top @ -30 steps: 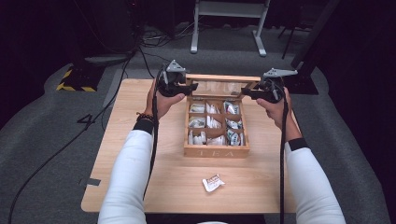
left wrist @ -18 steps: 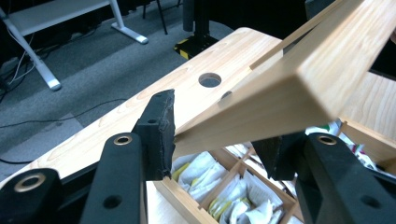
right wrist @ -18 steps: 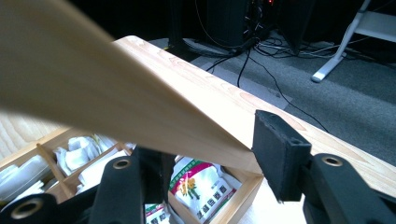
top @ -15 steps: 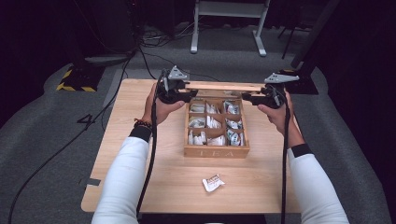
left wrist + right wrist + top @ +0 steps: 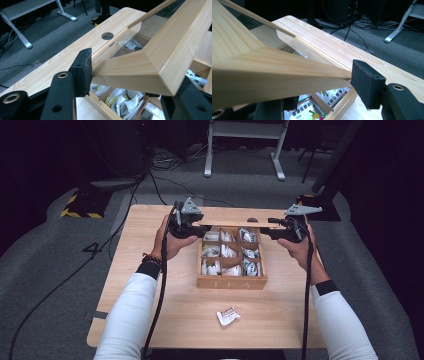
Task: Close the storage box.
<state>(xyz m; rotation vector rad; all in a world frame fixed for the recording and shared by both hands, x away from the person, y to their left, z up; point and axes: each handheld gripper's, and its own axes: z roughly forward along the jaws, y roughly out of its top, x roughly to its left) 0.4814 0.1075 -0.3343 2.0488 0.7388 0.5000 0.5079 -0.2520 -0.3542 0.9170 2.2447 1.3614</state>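
A wooden tea box (image 5: 232,282) with several compartments of tea packets (image 5: 227,252) stands in the middle of the table. Its glass-paned wooden lid (image 5: 235,216) is raised at the back, tilted over the box. My left gripper (image 5: 197,227) is shut on the lid's left corner (image 5: 150,65), with one pad (image 5: 83,70) pressed against the wood. My right gripper (image 5: 272,227) is shut on the right corner (image 5: 274,67), its pad (image 5: 367,85) on the edge. Both sets of jaws have just been opening a little, with the lid still between them.
A loose tea packet (image 5: 228,316) lies on the wooden table (image 5: 150,310) in front of the box. A round hole (image 5: 107,36) is cut in the tabletop behind the box. Cables and a white stand's feet (image 5: 240,150) lie on the floor beyond.
Both hands have come a little toward the person and slightly lower, bringing the lid with them. It now leans lower over the box.
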